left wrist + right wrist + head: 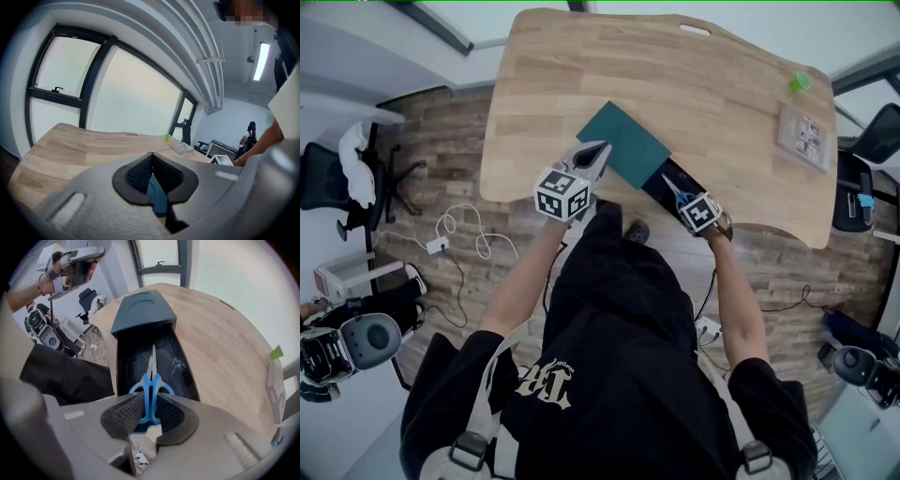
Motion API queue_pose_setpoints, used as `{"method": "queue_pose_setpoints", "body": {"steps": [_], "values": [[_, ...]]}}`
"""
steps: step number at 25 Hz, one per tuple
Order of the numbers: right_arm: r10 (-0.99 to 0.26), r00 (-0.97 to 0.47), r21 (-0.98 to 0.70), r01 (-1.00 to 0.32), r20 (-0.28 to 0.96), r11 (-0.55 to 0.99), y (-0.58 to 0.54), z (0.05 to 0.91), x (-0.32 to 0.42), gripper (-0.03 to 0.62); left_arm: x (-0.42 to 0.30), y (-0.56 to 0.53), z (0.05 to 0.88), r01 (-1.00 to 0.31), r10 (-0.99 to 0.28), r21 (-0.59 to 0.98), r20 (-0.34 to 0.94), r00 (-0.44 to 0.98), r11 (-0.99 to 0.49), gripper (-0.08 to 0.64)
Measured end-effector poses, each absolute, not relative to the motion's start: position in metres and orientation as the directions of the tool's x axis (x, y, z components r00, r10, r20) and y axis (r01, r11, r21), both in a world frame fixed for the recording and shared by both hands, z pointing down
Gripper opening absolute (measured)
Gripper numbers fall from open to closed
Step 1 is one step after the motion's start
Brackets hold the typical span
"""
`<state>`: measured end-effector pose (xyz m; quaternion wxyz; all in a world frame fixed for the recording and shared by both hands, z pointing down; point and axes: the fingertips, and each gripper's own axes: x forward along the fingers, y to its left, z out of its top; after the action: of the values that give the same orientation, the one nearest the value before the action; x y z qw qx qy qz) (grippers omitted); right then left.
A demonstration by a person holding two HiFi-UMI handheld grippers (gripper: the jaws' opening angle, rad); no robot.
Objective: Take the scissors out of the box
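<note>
Blue-handled scissors (pixel 151 380) lie lengthwise in the open black box (pixel 125 363), blades pointing away from me. My right gripper (pixel 150 399) points steeply down over the box's near end and is shut on the scissors' handles (pixel 678 192). The teal lid (pixel 143 310) rests across the box's far end, leaving the near part uncovered (pixel 656 183). My left gripper (pixel 598 152) hovers at the lid's (pixel 626 145) left corner, raised off the table. Its pads meet in the left gripper view (pixel 151 157), with only bare tabletop (pixel 70 150) ahead of them.
The box sits at the near edge of a wooden table (pixel 703 84). A small green object (pixel 800 82) and a flat white box (pixel 804 137) lie at the far right. Office chairs (pixel 337 178) and cables (pixel 464 234) are on the floor to the left.
</note>
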<state>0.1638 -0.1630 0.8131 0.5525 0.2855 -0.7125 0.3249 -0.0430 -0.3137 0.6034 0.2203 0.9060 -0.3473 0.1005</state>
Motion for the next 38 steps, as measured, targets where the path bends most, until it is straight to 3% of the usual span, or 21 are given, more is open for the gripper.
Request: {"method": "queue_pose_setpoints", "body": {"steps": [4,16,30,38], "values": [[-0.071,-0.226,-0.142,-0.796,0.972,0.589,-0.155,0.798,0.173,0.089,-0.038,-0.308,0.598,-0.670,-0.584,0.319,0.331,0.741,-0.670,0.005],[-0.355,-0.338,-0.133,-0.860,0.871,0.493,-0.180,0.725,0.188,0.089,-0.020,-0.297,0.568,-0.665,-0.598,0.290,0.292,0.746,-0.688,0.005],[-0.732,-0.373,-0.128,-0.920,0.570,0.369,-0.247,0.577,0.202,0.089,-0.004,-0.299,0.515,-0.665,-0.630,0.235,0.214,0.747,-0.709,0.005],[-0.851,-0.365,-0.133,-0.931,0.378,0.340,-0.262,0.500,0.206,0.089,0.008,-0.299,0.477,-0.657,-0.639,0.196,0.151,0.754,-0.729,0.005]]}}
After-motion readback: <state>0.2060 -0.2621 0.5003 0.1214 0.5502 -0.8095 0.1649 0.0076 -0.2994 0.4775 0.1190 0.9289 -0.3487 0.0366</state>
